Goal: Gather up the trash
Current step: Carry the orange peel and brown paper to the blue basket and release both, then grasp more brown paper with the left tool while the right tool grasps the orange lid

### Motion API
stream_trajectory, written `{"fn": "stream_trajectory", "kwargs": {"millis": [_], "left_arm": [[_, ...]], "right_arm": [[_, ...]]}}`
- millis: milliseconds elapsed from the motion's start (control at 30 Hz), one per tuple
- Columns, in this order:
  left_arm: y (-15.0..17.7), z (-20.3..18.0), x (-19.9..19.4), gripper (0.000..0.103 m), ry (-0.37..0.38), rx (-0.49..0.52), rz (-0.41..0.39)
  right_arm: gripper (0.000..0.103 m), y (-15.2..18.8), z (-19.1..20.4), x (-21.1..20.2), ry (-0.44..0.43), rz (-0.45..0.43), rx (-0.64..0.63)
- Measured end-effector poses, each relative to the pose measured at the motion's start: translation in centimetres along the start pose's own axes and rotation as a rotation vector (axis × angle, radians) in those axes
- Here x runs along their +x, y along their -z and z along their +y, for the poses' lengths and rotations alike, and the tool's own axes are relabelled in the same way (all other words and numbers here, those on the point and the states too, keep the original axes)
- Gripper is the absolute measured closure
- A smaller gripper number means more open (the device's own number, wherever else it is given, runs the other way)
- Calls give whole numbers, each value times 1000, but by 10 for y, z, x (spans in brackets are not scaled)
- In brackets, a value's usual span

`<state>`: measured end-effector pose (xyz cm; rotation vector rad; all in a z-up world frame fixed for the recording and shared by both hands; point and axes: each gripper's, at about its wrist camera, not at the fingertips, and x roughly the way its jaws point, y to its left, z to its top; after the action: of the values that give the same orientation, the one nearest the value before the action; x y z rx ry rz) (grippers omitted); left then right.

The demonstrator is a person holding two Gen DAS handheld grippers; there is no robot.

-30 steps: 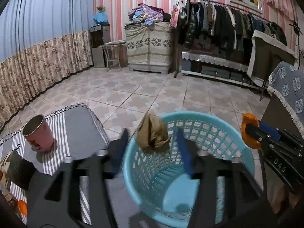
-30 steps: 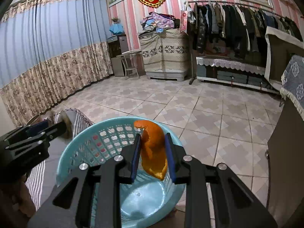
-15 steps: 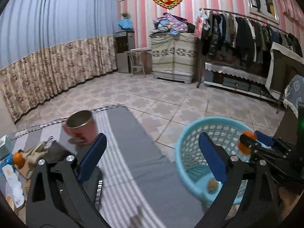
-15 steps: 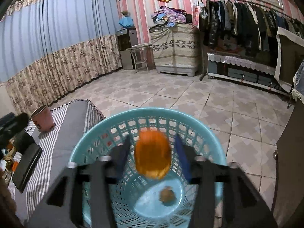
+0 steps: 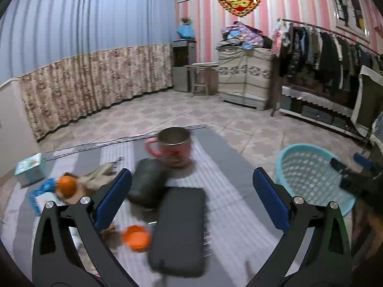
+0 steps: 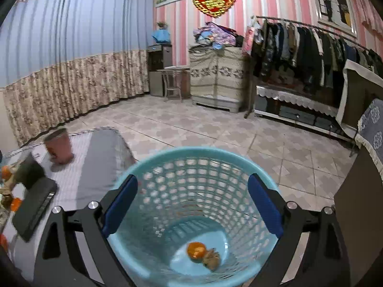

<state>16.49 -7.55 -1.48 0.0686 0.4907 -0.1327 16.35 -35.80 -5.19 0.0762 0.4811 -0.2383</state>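
Observation:
A light blue plastic basket (image 6: 191, 157) stands on the floor beside the table. At its bottom lie an orange peel (image 6: 196, 250) and a brown scrap (image 6: 211, 258). My right gripper (image 6: 192, 210) hangs over the basket, its jaws opening with nothing between them. My left gripper (image 5: 192, 201) is open and empty over the striped tablecloth (image 5: 222, 167). Below and left of it lie an orange peel piece (image 5: 136, 236), another orange piece (image 5: 67, 186) and brownish scraps (image 5: 98, 175). The basket (image 5: 308, 174) sits to its right, with the right gripper's tip (image 5: 352, 174) over it.
On the cloth stand a pink mug (image 5: 174, 147), a dark pouch (image 5: 148, 181), a black flat case (image 5: 179, 232) and a light blue box (image 5: 30, 167). Tiled floor (image 6: 215, 129) lies beyond, with a clothes rack (image 6: 311, 47) and a covered cabinet (image 6: 215, 76) at the wall.
Both grippers opened and dropped their pieces into the basket. The left gripper then swung left from the basket to above the tablecloth. The right gripper stayed over the basket.

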Motion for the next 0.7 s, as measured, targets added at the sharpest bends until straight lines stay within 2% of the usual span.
{"fn": "stream_trajectory", "kwargs": {"millis": [100, 233, 367, 467, 533, 567, 633, 700], "left_arm": [[7, 37, -6, 5, -49, -19, 10], [22, 81, 1, 5, -118, -28, 67], [43, 116, 18, 6, -137, -51, 163], [55, 129, 36, 7, -121, -95, 231], [61, 134, 46, 13, -98, -119, 281], [64, 134, 52, 20, -90, -127, 306], [67, 133, 61, 25, -69, -127, 339], [69, 131, 69, 45, -54, -118, 371]], "right_arm": [[11, 0, 25, -11, -49, 3, -2], [12, 13, 63, -15, -93, 38, -41], [11, 25, 95, -19, -142, 69, -69], [12, 29, 114, -19, -167, 91, -94], [12, 30, 124, -17, -166, 101, -120], [12, 32, 128, -16, -162, 106, -134], [12, 33, 132, -13, -164, 118, -147], [12, 36, 133, -11, -163, 130, -148]]}}
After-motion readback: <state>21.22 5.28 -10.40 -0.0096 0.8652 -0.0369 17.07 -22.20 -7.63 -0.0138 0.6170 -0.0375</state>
